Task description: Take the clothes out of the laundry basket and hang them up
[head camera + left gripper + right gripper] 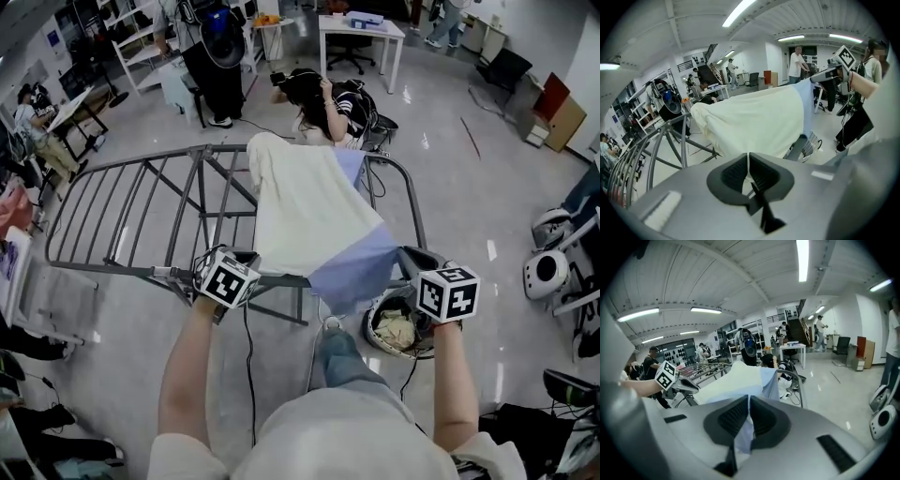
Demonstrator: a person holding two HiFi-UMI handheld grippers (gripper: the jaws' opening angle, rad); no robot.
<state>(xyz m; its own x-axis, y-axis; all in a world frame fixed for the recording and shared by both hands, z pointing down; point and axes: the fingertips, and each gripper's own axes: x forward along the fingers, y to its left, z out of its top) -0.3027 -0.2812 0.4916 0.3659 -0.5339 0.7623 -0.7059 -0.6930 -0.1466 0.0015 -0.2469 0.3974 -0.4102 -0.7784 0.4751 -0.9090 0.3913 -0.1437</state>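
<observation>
A cream and light-blue garment [305, 216] lies spread over the right end of the grey drying rack [122, 202]. My left gripper [251, 262] is shut on its near cream hem; in the left gripper view the cloth [754, 119] runs into the closed left gripper [748, 161]. My right gripper [405, 258] is shut on the near light-blue corner, and blue fabric [740, 437] hangs between the closed pads of the right gripper [749, 404]. The laundry basket [394, 330] stands on the floor below my right hand, with pale clothes inside.
A person [323, 103] crouches on the floor just beyond the rack's far end. A white table [361, 33] stands further back. A white machine [548, 272] sits at the right. A cable [249, 375] runs along the floor under the rack.
</observation>
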